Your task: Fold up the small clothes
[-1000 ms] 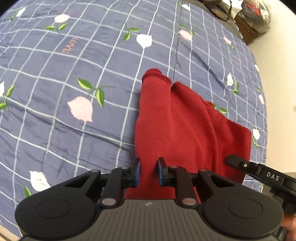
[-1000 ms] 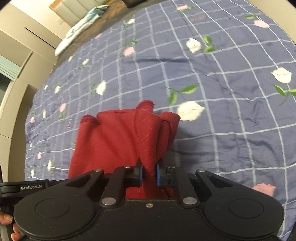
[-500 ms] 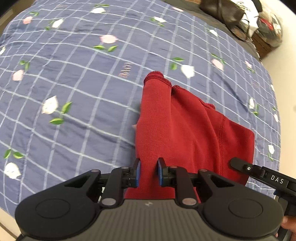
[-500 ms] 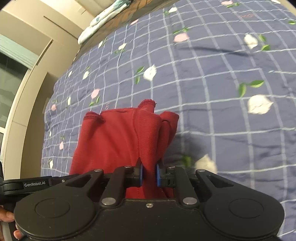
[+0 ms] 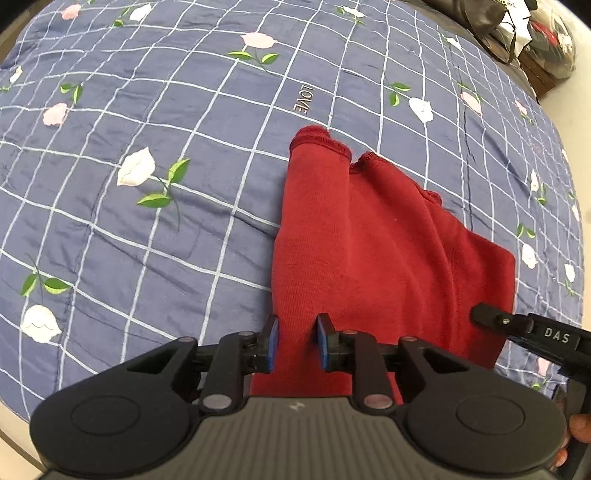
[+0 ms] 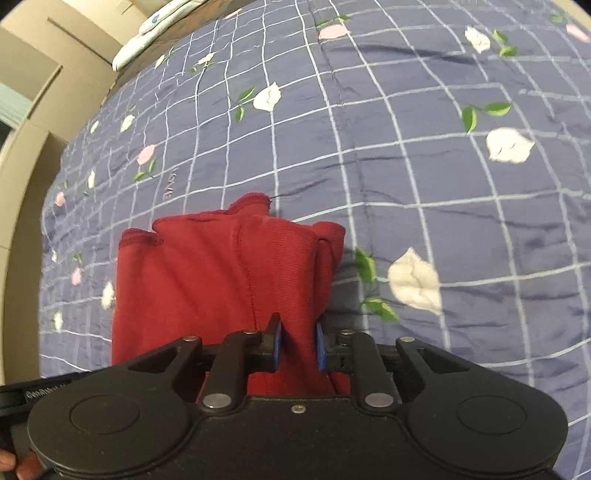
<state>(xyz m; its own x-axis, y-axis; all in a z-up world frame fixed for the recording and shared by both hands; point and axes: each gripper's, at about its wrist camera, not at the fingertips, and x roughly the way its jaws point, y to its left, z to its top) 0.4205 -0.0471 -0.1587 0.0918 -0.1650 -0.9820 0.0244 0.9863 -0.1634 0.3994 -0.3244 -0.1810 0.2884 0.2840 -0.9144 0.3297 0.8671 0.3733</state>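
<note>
A red knit garment [image 5: 369, 251] hangs folded from both grippers over the blue checked bedspread [image 5: 147, 147], its cuffs and hem edges pointing away from me and resting near the cover. My left gripper [image 5: 295, 343] is shut on the garment's near left edge. In the right wrist view the same red garment [image 6: 207, 273] drapes down to the left, and my right gripper [image 6: 298, 347] is shut on a bunched fold of its near right edge. The right gripper's finger [image 5: 491, 317] shows at the cloth's right side in the left wrist view.
The floral bedspread [image 6: 406, 147] fills both views. Bags and clutter [image 5: 535, 33] sit past the bed's far right corner. A folded light cloth [image 6: 155, 22] lies at the far edge near beige cabinets [image 6: 44, 74]. A person's hand [image 5: 580, 432] holds the right gripper.
Both grippers keep their hold on the red garment. They have swung it across the bed and brought it closer to the bedspread, so the printed flowers look larger now.
</note>
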